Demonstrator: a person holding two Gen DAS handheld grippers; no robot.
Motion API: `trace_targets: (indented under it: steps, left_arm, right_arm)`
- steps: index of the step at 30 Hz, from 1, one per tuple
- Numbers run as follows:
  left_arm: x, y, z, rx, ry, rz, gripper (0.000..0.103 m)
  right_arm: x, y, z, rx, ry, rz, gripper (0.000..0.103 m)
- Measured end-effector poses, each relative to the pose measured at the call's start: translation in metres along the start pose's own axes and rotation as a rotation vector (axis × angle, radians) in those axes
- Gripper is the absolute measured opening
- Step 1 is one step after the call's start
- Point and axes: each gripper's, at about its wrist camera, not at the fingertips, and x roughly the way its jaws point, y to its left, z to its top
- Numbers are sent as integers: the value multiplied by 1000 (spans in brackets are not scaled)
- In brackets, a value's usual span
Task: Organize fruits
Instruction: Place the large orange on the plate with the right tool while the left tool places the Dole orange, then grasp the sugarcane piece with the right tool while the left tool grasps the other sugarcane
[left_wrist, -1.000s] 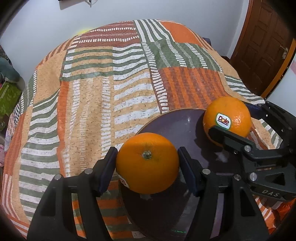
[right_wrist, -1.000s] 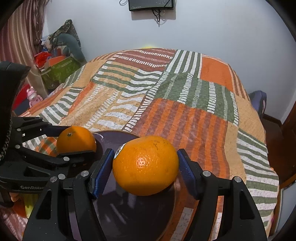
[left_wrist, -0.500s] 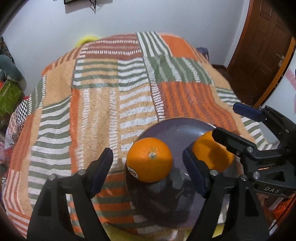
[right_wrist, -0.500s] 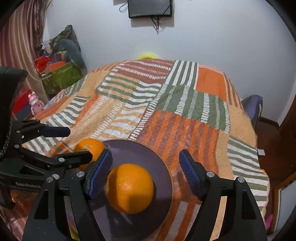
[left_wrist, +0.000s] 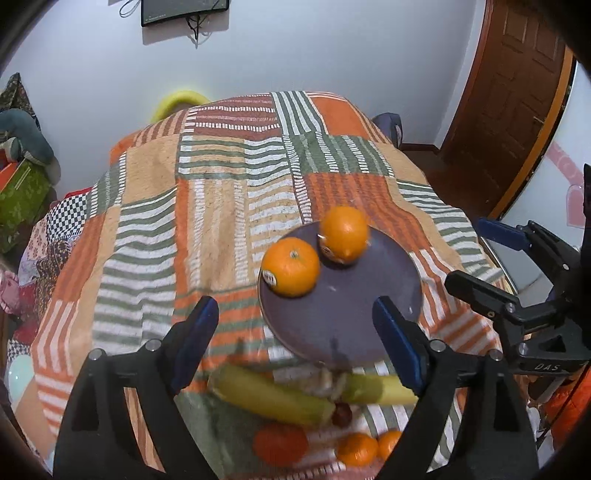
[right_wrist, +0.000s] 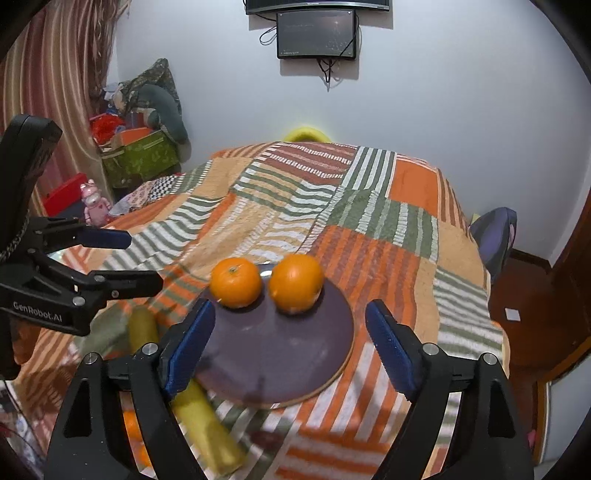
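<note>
Two oranges lie side by side on a dark purple plate (left_wrist: 354, 314) on the striped bedspread. The left orange (left_wrist: 290, 266) has a sticker; the right orange (left_wrist: 344, 234) touches it. In the right wrist view the plate (right_wrist: 280, 354) holds the same oranges (right_wrist: 236, 282) (right_wrist: 296, 283). My left gripper (left_wrist: 295, 343) is open and empty, raised back from the plate. My right gripper (right_wrist: 286, 347) is open and empty too. Bananas (left_wrist: 273, 397) and small oranges (left_wrist: 356, 448) lie near the plate's front edge.
The right gripper shows at the right of the left wrist view (left_wrist: 517, 295); the left gripper shows at the left of the right wrist view (right_wrist: 74, 280). A brown door (left_wrist: 517, 85) stands right. Boxes and toys (right_wrist: 140, 155) sit left of the bed.
Both grippers opened, let their oranges go onto the plate, and pulled up and back. The oranges now rest together on the plate.
</note>
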Motion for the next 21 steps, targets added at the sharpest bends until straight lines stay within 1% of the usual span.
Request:
trace_targets:
  steps: [5,8,12,15,17,18,20,21]
  left_arm:
    - [-18,0,-23,8,18,19,89]
    - [-25,4,-38,2,31,29,89]
    - [-26,14,-55,-25,57,34,89]
    - [-20,21,-66,-45,84,36,89]
    - [-15,25,-72,-56,106,36,89]
    - [-11,27,-75,-60,118,35,89]
    - [-2,30,-79,-72,141,28,89]
    - [1,30,-81,-76,149,23,89]
  right_arm:
    - [-10,9,-12,6,16,14,81]
    - [-11,16,-21,1,41,33,81]
    - [-1,24,-38,-16,108,79,81]
    - [7,34,-51,-36,159,108,78]
    - [14,40,-57,-52,191,124,67]
    - [19,42,-60,-57,213,135,64]
    - [28,45,-63,-57,243,150,56]
    - [32,46,-64,-58,256,156,54]
